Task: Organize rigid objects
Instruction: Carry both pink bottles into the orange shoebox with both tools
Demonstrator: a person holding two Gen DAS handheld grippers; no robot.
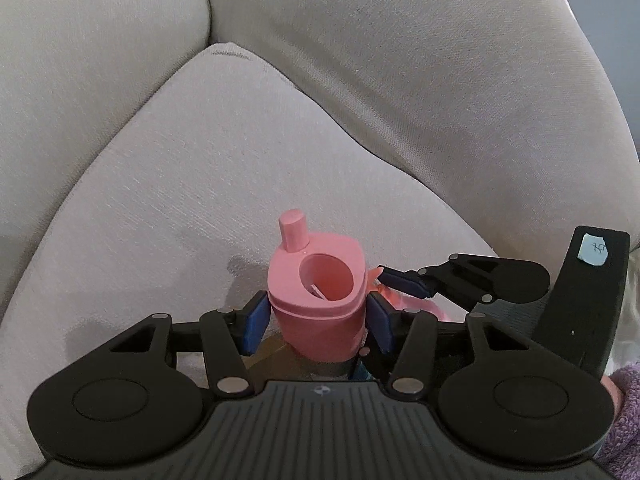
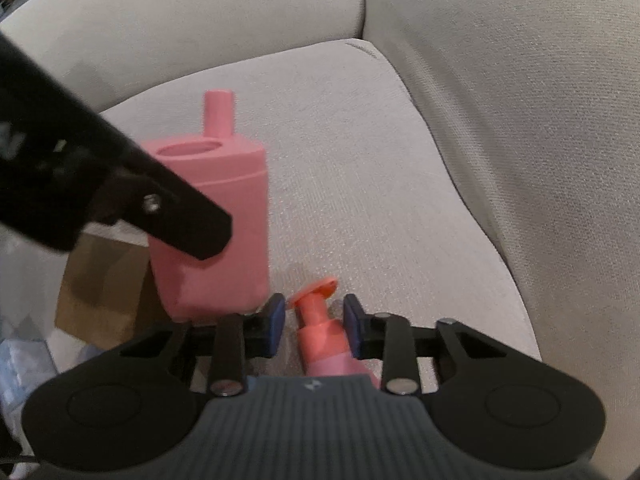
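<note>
Left gripper (image 1: 318, 320) closed on the pink bottle (image 1: 318, 300), blue pads pressed against both flanks just under the lid; bottle upright, long axis vertical, spout at the far side, open round well on top. Lifted, by the look of it, above a brown cardboard box (image 2: 104, 280) off the sofa seat cushion's (image 1: 200, 184) front edge, though contact underneath cannot be told. Right gripper (image 2: 314, 326) parted around the coral pump dispenser (image 2: 320, 328), a sliver of gap visible at each pad, so straddling, not clamping, as far as can be told; pump axis running forward between the jaws, nozzle disc leading. Just right of the bottle, near touching. Likely next: pump into the well, hence right gripper up and leftward, axis tipped to vertical.
</note>
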